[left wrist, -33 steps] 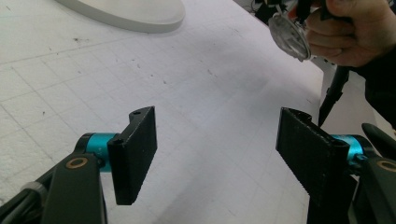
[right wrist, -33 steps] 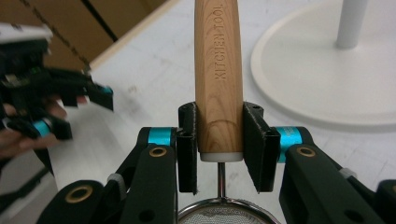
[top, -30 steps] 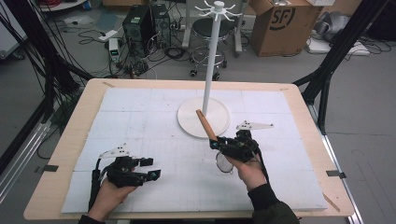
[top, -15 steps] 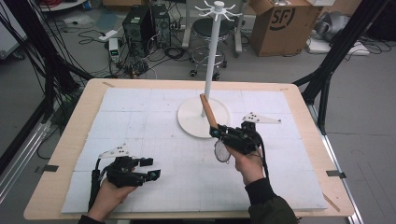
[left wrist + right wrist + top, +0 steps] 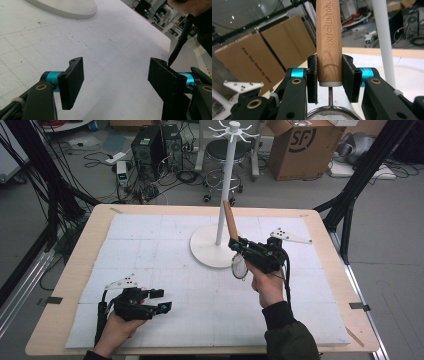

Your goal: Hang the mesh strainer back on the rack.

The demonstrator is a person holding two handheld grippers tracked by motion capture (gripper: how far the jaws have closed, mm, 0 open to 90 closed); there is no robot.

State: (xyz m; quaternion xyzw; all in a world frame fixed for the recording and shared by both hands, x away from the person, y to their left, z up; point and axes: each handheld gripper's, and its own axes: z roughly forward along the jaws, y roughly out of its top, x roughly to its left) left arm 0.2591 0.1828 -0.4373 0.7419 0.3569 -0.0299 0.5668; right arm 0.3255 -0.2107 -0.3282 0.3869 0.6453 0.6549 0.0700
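Lab floor behind carried cables, computer towers, cardboard box [image 5: 302, 147]. Counter [image 5: 70, 285] bore white mat and stand [image 5: 221, 220] on round base. Right claw [image 5: 235, 244] clenched on strainer [image 5: 239, 266] by wooden handle [image 5: 329, 45], held above mat beside pole; mesh bowl hung below, contents indiscernible. Left claw [image 5: 160, 300] released, empty, low over mat, near edge.

strainer [image 5: 239, 266] before stand [image 5: 220, 242], left gripper [image 5: 159, 300] well left
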